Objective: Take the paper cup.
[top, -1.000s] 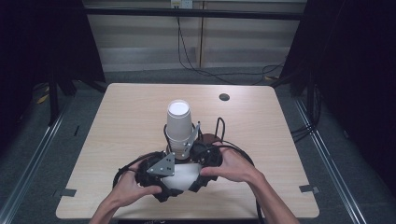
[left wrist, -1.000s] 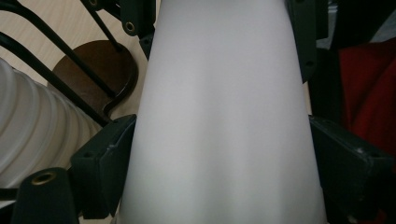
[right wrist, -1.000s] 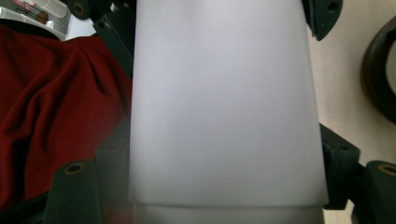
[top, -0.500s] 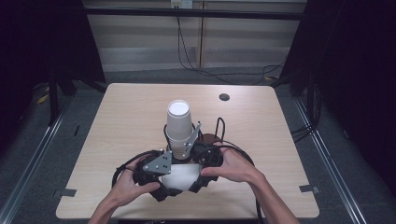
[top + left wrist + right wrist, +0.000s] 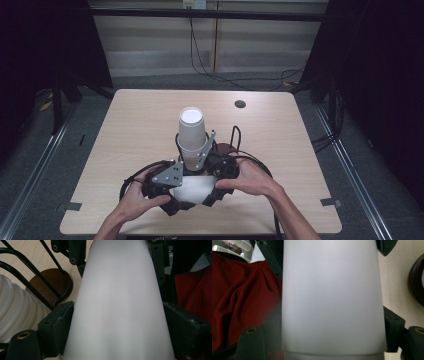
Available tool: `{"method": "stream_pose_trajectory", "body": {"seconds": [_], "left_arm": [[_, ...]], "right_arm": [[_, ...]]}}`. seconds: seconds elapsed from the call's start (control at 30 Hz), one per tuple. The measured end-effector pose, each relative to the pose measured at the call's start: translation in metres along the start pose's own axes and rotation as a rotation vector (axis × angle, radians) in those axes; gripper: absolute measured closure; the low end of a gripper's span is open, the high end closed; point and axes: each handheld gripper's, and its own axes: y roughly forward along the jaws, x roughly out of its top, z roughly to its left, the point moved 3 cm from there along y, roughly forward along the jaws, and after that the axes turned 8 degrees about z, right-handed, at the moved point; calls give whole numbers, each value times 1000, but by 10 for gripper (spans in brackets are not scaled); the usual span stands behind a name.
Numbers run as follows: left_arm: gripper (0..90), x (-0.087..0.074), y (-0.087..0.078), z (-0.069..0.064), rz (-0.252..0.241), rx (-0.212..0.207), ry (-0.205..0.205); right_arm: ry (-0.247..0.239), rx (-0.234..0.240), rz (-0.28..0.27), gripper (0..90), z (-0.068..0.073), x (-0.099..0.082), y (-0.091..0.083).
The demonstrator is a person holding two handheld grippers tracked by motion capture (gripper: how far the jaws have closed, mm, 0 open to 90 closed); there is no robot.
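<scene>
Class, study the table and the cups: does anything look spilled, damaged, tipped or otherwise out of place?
Nothing stands out. The stack of white cups stands upright on the table, with no spill or dent visible. Both grippers' jaws sit against a white cup, which looks intact.

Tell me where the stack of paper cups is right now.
In the high view, the stack of paper cups stands upside down near the table's middle, just beyond both grippers and beside a brown coaster.

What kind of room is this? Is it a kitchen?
Probably not a kitchen: more likely a lab or recording room. A lone wooden table stands on grey carpet, with dark curtains at the sides and cables trailing behind.
</scene>
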Motion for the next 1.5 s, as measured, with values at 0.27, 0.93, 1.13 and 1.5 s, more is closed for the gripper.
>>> {"method": "stream_pose_trajectory", "body": {"seconds": [0.27, 0.93, 1.13, 1.5], "left_arm": [[141, 1, -1, 0, -27, -4, -7], [157, -1, -35, 11, -238, 81, -119], [157, -6, -39, 11, -261, 94, -134], [156, -14, -38, 18, -313, 73, -197]], "right_arm": [[-3, 8, -6, 249, -1, -2, 1], [53, -67, -122, 248, -12, -36, -7], [67, -76, -176, 247, -12, -46, -12], [57, -97, -285, 245, -9, -48, -14]]}}
